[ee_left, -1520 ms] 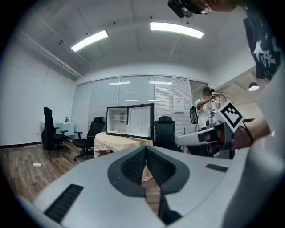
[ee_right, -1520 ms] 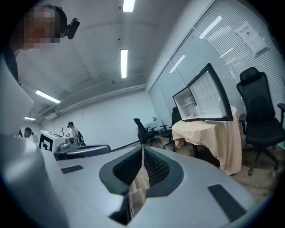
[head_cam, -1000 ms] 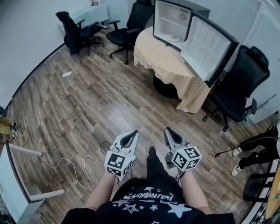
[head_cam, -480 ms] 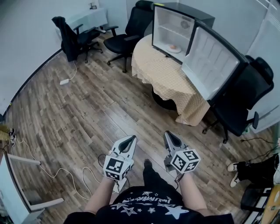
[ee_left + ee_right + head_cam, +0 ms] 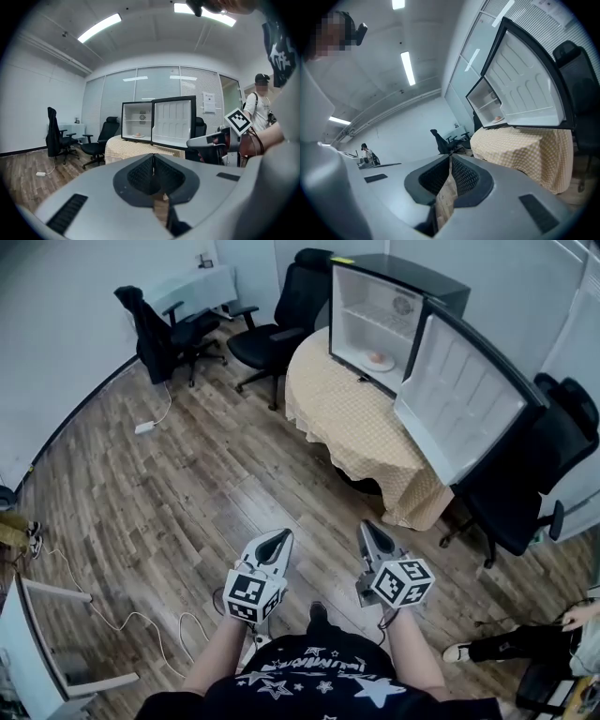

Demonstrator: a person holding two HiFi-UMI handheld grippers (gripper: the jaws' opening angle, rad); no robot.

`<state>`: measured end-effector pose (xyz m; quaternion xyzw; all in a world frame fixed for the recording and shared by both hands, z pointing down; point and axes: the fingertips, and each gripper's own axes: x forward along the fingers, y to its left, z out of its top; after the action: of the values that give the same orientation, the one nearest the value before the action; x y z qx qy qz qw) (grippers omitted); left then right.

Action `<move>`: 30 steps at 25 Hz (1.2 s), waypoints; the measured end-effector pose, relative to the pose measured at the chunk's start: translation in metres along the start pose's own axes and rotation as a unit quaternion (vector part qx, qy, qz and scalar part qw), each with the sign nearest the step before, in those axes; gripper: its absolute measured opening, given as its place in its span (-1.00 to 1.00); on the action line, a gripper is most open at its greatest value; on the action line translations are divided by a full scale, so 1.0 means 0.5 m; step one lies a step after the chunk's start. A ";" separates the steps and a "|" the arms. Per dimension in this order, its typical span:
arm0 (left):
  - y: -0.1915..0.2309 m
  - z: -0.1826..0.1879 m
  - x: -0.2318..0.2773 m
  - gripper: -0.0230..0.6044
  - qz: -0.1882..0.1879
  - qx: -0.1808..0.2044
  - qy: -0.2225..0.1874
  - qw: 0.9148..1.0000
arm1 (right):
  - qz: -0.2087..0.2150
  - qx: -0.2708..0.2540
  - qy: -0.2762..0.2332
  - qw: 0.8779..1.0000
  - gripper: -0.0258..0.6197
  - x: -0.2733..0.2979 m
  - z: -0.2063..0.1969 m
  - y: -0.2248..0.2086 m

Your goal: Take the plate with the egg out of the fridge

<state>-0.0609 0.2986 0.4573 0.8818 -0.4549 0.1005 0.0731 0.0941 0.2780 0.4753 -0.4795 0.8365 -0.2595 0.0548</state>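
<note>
1. Left gripper view: left tool (image 5: 153, 158), jaws pressed together with nothing between them; it is aimed across the room at the fridge (image 5: 373, 307), well apart from it
2. Right gripper view: right tool (image 5: 450, 160), jaws also pressed together and empty; tilted, with the fridge high at the right of its view
3. Head view: both tools are held side by side, low, just ahead of the person's dark star-printed shirt (image 5: 323, 681); each carries a marker cube (image 5: 248, 594) at its rear; the tools sit near each other without touching
4. Floor (image 5: 187, 474): wood planks, directly beneath both tools; a white cable (image 5: 141, 592) trails over it at the left
5. Counter (image 5: 361, 423): round, draped in a pale checked cloth (image 5: 412, 488) that hangs over its edge; it stands ahead of the tools, well apart from them
6. Fridge: small, dark outside and white inside, standing on the counter's far side; its door (image 5: 464, 399) is swung fully open to the right
7. Plate (image 5: 379, 363): white, lying in the fridge's lower compartment under the shelf (image 5: 380, 322); the egg (image 5: 378, 356) rests on it; neither tool is near it
8. Office chairs (image 5: 272, 329): black; two stand beyond the counter at the left, one at the right behind the open door
</note>
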 end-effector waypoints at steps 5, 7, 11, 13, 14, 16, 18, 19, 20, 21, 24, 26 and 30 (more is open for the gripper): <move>0.030 0.031 0.040 -0.90 0.022 0.002 -0.016 1.000 | 0.015 -0.005 0.004 1.000 -0.82 0.055 0.030 -0.031; 0.035 0.037 0.050 -0.90 0.023 0.007 -0.016 1.000 | 0.017 0.006 0.003 1.000 -0.82 0.072 0.038 -0.039; 0.045 0.035 0.066 -0.90 0.022 0.012 -0.004 1.000 | 0.026 0.013 0.007 1.000 -0.82 0.094 0.043 -0.041; 0.052 0.042 0.075 -0.90 0.023 0.009 -0.008 1.000 | 0.024 0.015 0.007 1.000 -0.82 0.103 0.047 -0.047; 0.054 0.045 0.081 -0.90 0.020 0.011 -0.009 1.000 | 0.022 0.019 0.006 1.000 -0.82 0.107 0.049 -0.053; 0.056 0.042 0.097 -0.90 0.008 0.019 -0.007 1.000 | 0.013 0.026 0.004 1.000 -0.82 0.113 0.048 -0.068; 0.068 0.032 0.119 -0.90 -0.001 0.022 -0.001 1.000 | 0.001 0.029 0.000 1.000 -0.82 0.124 0.049 -0.084; 0.078 0.029 0.131 -0.90 -0.004 0.021 0.001 1.000 | -0.004 0.030 -0.002 1.000 -0.82 0.133 0.051 -0.090; 0.090 0.028 0.143 -0.90 -0.006 0.020 0.001 1.000 | -0.007 0.029 -0.003 1.000 -0.82 0.144 0.053 -0.094; 0.101 0.030 0.154 -0.90 -0.010 0.020 0.000 1.000 | -0.009 0.027 -0.003 1.000 -0.82 0.156 0.056 -0.097; 0.137 0.038 0.188 -0.90 -0.030 0.027 0.000 0.999 | -0.027 0.020 -0.005 0.999 -0.82 0.191 0.073 -0.106; 0.168 0.049 0.218 -0.90 -0.042 0.024 -0.004 0.999 | -0.042 0.019 -0.013 0.999 -0.82 0.215 0.092 -0.120; 0.244 0.078 0.274 -0.90 -0.058 0.011 -0.012 0.998 | -0.071 0.028 -0.025 0.997 -0.82 0.286 0.122 -0.140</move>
<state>-0.0786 0.1120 0.4574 0.9086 -0.4026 0.0907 0.0640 0.0927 0.1075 0.4796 -0.5427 0.7909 -0.2740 0.0702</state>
